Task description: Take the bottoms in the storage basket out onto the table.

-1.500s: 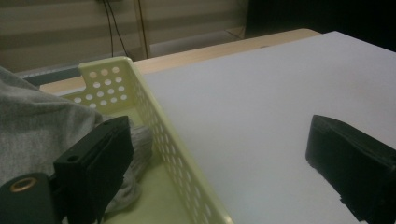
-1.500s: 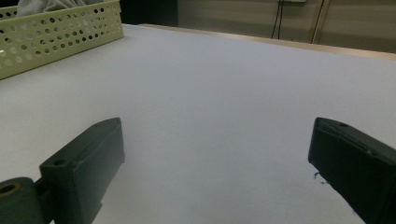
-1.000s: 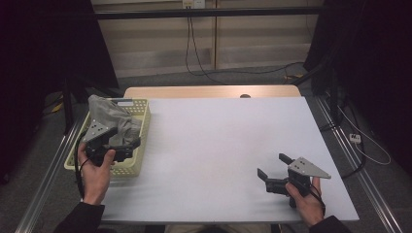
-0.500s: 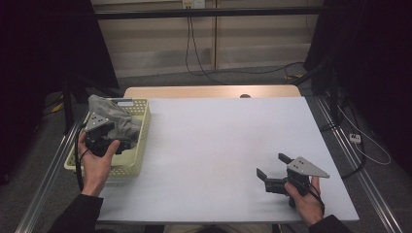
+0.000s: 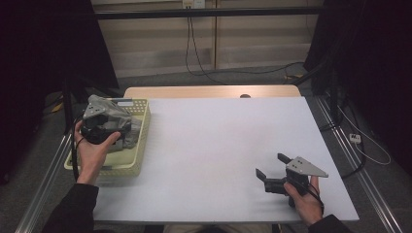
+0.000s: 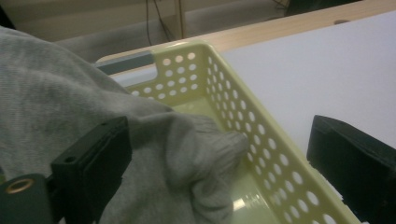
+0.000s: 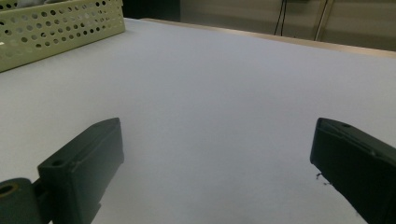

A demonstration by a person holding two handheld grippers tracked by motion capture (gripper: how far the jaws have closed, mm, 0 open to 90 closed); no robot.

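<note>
A pale yellow perforated basket (image 5: 127, 166) stands at the table's left edge with a crumpled grey cloth (image 5: 101, 107) in its far end. My left gripper (image 5: 108, 128) hovers over that cloth. In the left gripper view the grey cloth (image 6: 70, 112) bulges against the left jaw and the basket wall (image 6: 261, 140) runs between the two jaws; my left gripper (image 6: 219, 179) is open, not clamped on the fabric. My right gripper (image 5: 272, 167) rests low near the front right of the table, and in the right gripper view it (image 7: 215, 172) is open over bare white surface.
The white table top (image 5: 218, 136) stretches between the two hands, with a wooden strip (image 5: 209, 91) along its far edge. The basket (image 7: 56, 28) shows far off to the upper left in the right gripper view. Cables hang behind the table.
My left hand and gripper have shifted a little toward the far end of the basket, over the grey cloth. The right gripper has stayed put.
</note>
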